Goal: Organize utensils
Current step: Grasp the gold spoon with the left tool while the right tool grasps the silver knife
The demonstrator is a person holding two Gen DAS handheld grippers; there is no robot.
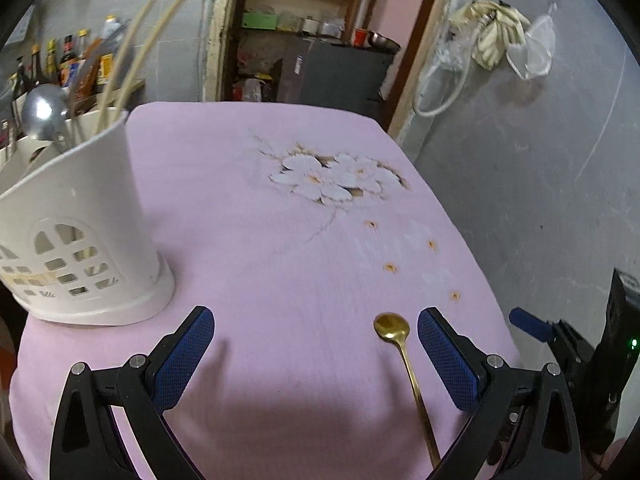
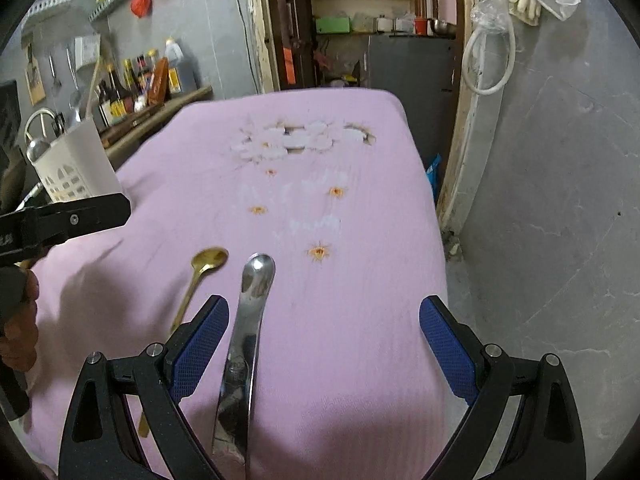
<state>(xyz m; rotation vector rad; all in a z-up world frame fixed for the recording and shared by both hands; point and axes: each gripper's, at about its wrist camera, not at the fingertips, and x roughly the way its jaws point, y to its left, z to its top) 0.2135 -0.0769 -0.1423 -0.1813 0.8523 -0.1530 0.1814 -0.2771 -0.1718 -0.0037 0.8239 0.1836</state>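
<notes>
On the pink flowered tablecloth (image 1: 280, 240) a gold spoon (image 1: 394, 330) lies flat, bowl pointing away, its handle running back under the right-hand finger of the left gripper (image 1: 316, 344). That gripper's jaws are spread wide and grip nothing; the spoon's bowl sits just inside its right pad. To the left stands a white slotted utensil holder (image 1: 88, 240) near the table edge, with a steel ladle (image 1: 42, 110) and pale chopsticks (image 1: 132, 56) standing in it. In the right wrist view the right gripper (image 2: 324, 328) is also spread wide, empty. A silver spoon (image 2: 250, 320) lies between its fingers, close to the left pad, beside the gold spoon. A hand (image 2: 18, 320) shows at the left edge.
</notes>
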